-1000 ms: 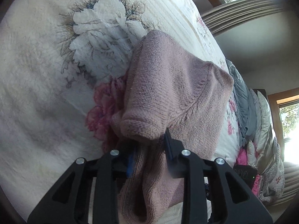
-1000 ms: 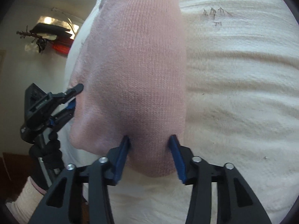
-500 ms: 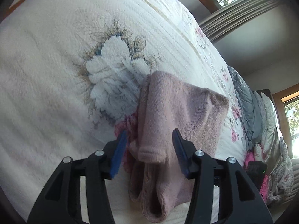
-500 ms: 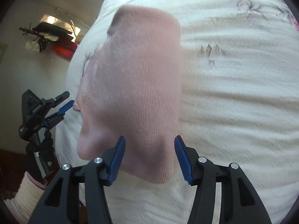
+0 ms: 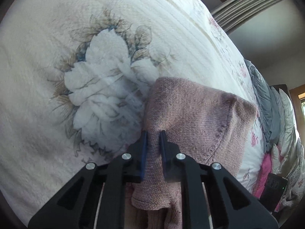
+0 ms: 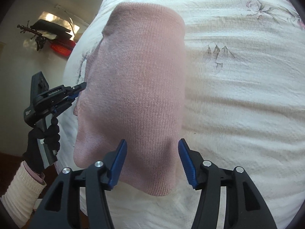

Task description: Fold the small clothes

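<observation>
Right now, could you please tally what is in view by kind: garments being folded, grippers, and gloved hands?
Pink knit garment: 1
Grippers: 2, the left gripper and the right gripper
Gloved hand: 1
Total: 4

1. A knitted garment (image 5: 200, 118) is laid on a quilt (image 5: 47, 114) that is spread over a bed.
2. In the left wrist view, the left tongs (image 5: 152, 135) are closed on a fold at the garment's near edge, with a large printed flower (image 5: 106, 84) on the quilt just to the left of the garment.
3. Pillows (image 5: 282, 118) are stacked behind and to the right of the garment, at the far end of the bed.
4. In the right wrist view, the right tongs (image 6: 152, 148) are spread apart around the garment's near end, above it.
5. The left tongs are seen at the garment's left edge, held by a gloved hand (image 6: 41, 143) beside the bed.
</observation>
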`<act>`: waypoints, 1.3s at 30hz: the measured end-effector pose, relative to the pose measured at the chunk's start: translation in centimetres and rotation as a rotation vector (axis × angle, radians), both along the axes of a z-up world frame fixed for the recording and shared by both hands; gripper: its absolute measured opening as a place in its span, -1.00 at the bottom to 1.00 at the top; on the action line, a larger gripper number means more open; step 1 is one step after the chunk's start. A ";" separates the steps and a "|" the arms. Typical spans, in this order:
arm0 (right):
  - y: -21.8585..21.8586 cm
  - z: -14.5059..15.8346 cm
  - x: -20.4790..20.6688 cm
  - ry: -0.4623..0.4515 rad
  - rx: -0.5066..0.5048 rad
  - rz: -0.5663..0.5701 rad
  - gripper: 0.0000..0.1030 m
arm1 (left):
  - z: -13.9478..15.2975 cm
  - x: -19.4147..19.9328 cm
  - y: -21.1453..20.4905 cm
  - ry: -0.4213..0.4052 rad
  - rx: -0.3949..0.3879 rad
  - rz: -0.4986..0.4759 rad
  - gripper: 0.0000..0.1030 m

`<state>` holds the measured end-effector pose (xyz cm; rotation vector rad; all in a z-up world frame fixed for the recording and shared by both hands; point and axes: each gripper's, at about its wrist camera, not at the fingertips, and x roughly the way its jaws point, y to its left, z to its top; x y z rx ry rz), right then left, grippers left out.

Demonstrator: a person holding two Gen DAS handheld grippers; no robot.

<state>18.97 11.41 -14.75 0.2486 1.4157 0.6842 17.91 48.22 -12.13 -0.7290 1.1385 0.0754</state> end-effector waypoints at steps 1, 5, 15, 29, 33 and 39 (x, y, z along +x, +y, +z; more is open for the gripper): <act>0.0 0.0 0.0 0.001 0.000 0.002 0.09 | 0.2 -0.3 0.1 -0.005 -0.027 -0.002 -0.66; -0.3 0.7 0.2 -0.018 0.037 0.004 0.11 | 2.1 -2.5 -0.1 -0.064 -0.081 -0.020 -0.02; -0.9 0.5 2.7 -0.008 0.124 -0.021 0.31 | 0.1 -4.2 0.1 -0.027 -0.131 -0.052 0.46; 0.8 -5.3 7.1 0.117 0.266 -0.035 0.81 | -4.4 1.2 -3.2 -0.016 -0.293 -0.238 0.53; 1.1 -7.4 7.4 0.173 0.337 -0.063 0.77 | -4.3 1.2 -3.9 -0.055 -0.321 -0.245 0.04; -0.9 -6.4 5.9 0.154 0.429 -0.087 0.25 | -2.3 -0.3 -4.7 -0.122 -0.325 -0.248 -0.27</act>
